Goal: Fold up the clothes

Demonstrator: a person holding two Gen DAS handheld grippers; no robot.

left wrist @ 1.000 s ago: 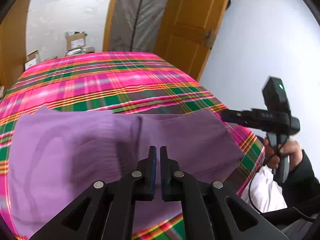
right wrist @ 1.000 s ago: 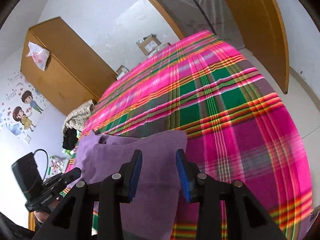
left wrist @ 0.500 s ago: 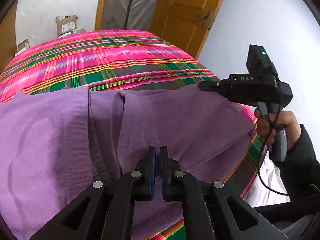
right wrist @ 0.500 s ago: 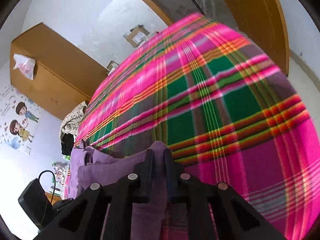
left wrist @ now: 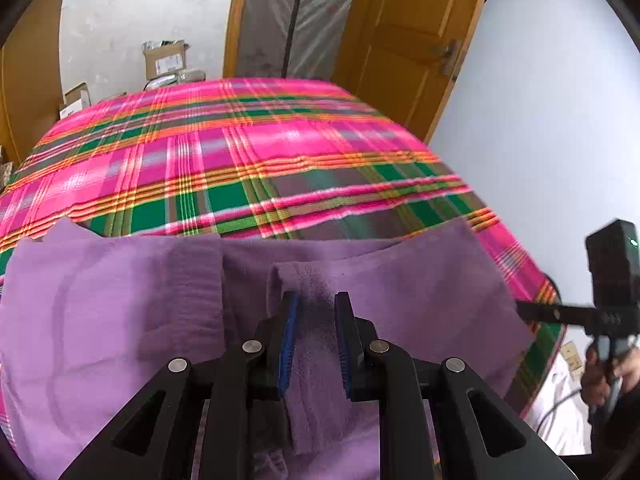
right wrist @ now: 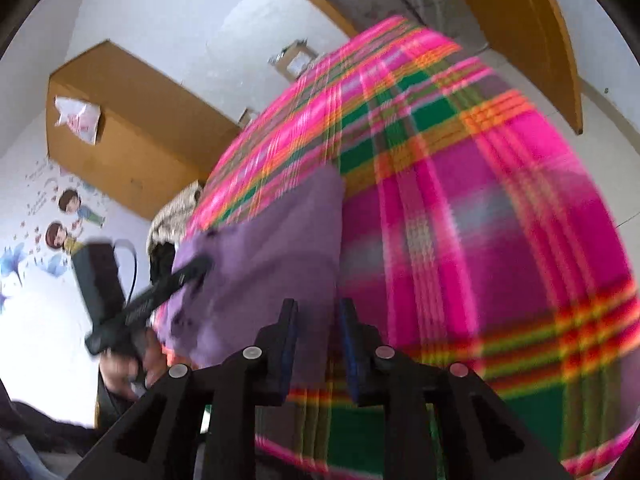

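A purple garment lies folded on the near part of a bed with a pink and green plaid cover. My left gripper is open just above it, with a strip of purple cloth lying loose between the jaws. In the blurred right wrist view the garment lies at the bed's left side, and my right gripper is open over its right edge. The left gripper also shows there, and the right gripper shows in the left wrist view.
A wooden door and a grey curtain stand beyond the bed. Cardboard boxes sit at the far end. A wooden wardrobe and a heap of clothes are at the left of the bed.
Both grippers have opened and let go of the purple cloth. The right gripper has swung back toward the near right corner of the bed.
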